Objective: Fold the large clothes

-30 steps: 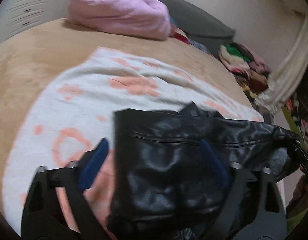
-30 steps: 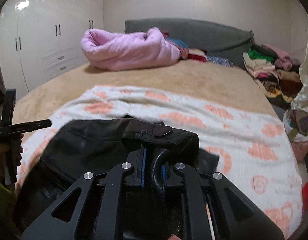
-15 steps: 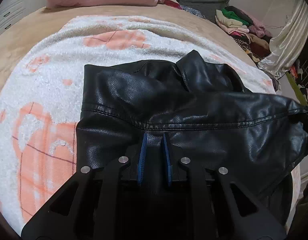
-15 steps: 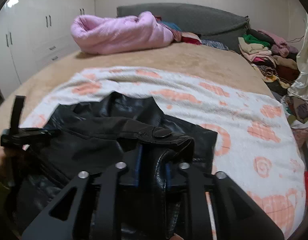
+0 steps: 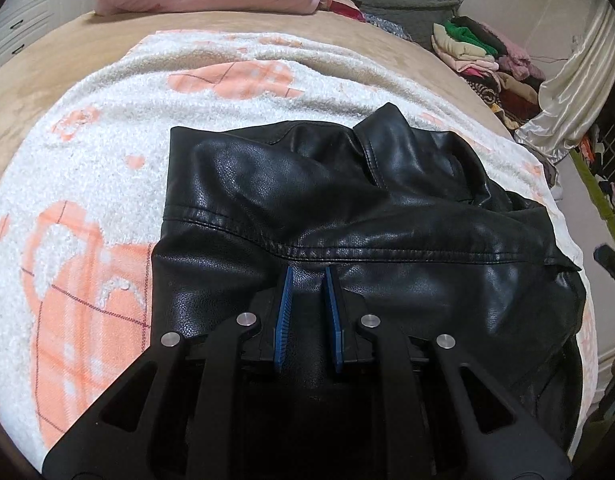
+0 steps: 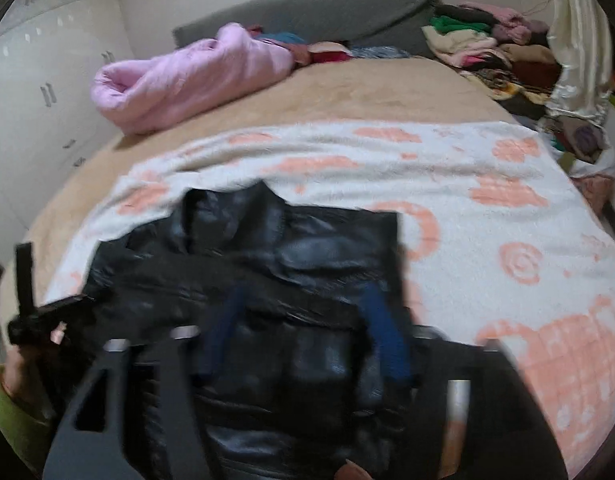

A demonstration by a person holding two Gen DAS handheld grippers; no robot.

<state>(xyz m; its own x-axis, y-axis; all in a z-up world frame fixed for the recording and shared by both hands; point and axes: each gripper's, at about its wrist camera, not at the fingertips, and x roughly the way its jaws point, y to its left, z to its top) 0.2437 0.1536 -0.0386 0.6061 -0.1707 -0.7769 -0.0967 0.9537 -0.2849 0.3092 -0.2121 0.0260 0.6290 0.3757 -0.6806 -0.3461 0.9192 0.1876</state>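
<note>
A black leather jacket (image 5: 347, 208) lies crumpled on the white and orange blanket (image 5: 87, 184), collar toward the far side. My left gripper (image 5: 309, 276) is shut on a pinch of leather just below the stitched seam near the jacket's near edge. In the blurred right wrist view, my right gripper (image 6: 303, 304) hangs over the jacket (image 6: 267, 248) near its right side. Its jaws are opening, the blue pads (image 6: 383, 320) stand apart, and the leather lies loose between them. The left gripper (image 6: 27, 312) shows at that view's left edge, in a hand with a green sleeve.
The blanket (image 6: 487, 208) covers a tan bed (image 5: 59, 60). A pink quilt (image 6: 187, 76) lies by the grey headboard (image 6: 327, 12). A heap of clothes (image 6: 487, 48) is piled at the far right, with white wardrobes (image 6: 39, 92) on the left.
My left gripper came down and shut on the jacket near the seam. My right gripper's pads, earlier clamped on a fold of leather, have spread apart and the view has rolled.
</note>
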